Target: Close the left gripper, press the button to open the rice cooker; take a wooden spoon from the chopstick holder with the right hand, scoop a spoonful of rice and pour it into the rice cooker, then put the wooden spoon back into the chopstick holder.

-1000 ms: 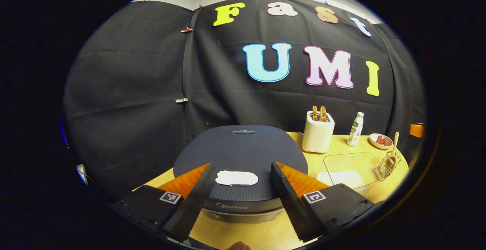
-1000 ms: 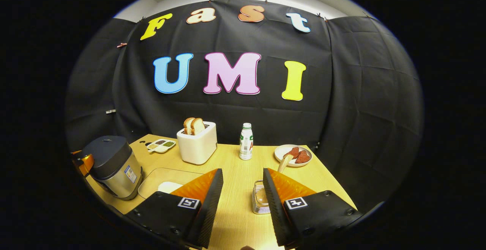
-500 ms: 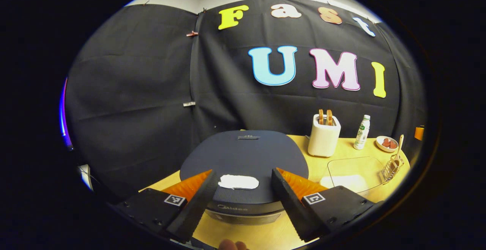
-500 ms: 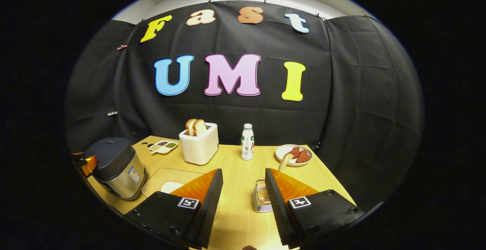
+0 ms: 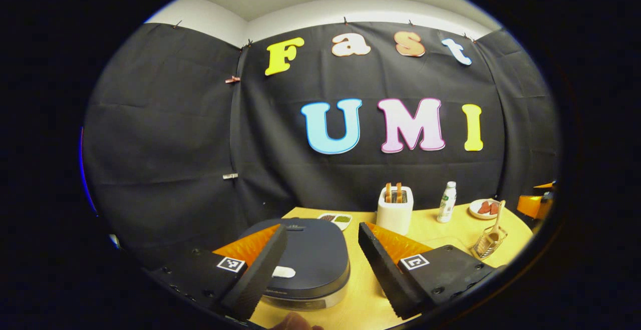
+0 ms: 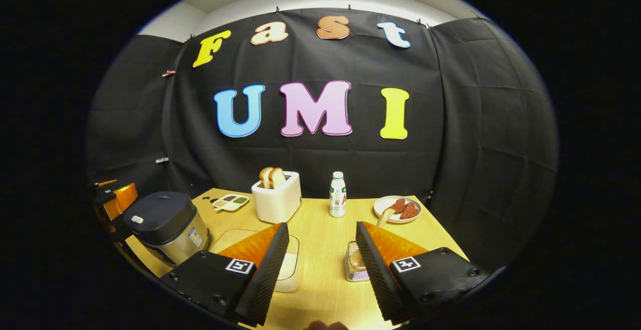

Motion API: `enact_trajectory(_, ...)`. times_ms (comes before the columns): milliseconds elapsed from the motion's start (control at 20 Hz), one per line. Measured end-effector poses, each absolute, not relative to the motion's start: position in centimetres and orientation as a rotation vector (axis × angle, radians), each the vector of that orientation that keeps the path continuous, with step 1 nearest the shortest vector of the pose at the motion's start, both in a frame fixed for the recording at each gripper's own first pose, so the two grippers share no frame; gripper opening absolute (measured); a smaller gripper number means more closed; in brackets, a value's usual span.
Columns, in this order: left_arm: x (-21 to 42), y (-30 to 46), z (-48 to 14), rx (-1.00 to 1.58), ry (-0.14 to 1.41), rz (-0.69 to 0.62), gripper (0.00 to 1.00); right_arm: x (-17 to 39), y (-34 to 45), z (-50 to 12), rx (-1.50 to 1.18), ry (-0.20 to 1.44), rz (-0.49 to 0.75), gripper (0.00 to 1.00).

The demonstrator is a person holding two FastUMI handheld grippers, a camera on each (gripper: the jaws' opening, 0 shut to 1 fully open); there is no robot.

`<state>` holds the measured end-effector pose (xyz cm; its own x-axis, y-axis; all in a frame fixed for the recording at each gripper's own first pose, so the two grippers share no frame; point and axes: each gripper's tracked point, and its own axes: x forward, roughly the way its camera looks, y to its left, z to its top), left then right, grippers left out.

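The left gripper (image 5: 320, 262), jaws wide and empty, hangs above the closed rice cooker (image 5: 305, 260) whose button (image 5: 283, 272) needs pressing, while the right gripper (image 6: 320, 270), equally open, faces the wooden spoon (image 6: 384, 216) upright in its chopstick holder (image 6: 354, 269) on the desk (image 6: 320, 230).

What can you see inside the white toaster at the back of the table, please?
Two slices of toast stand upright in the toaster, their tops poking out above its slots. Their lower parts are hidden by its white body, as is the rest of the inside.
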<state>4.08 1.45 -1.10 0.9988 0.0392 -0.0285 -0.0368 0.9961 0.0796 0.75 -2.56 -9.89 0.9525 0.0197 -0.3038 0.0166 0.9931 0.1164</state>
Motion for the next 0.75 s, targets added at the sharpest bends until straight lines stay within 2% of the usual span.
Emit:
enact_trajectory(350,2.0,-2.3,2.6,0.110,-0.045,-0.010,0.96,1.0,-3.0,-8.0,0.154,0.277,0.012,0.84)
enact_trajectory(750,1.1,-4.8,2.3,0.101,-0.022,-0.048,0.96,0.4,-2.5,-7.3,0.122,0.273,0.029,0.84)
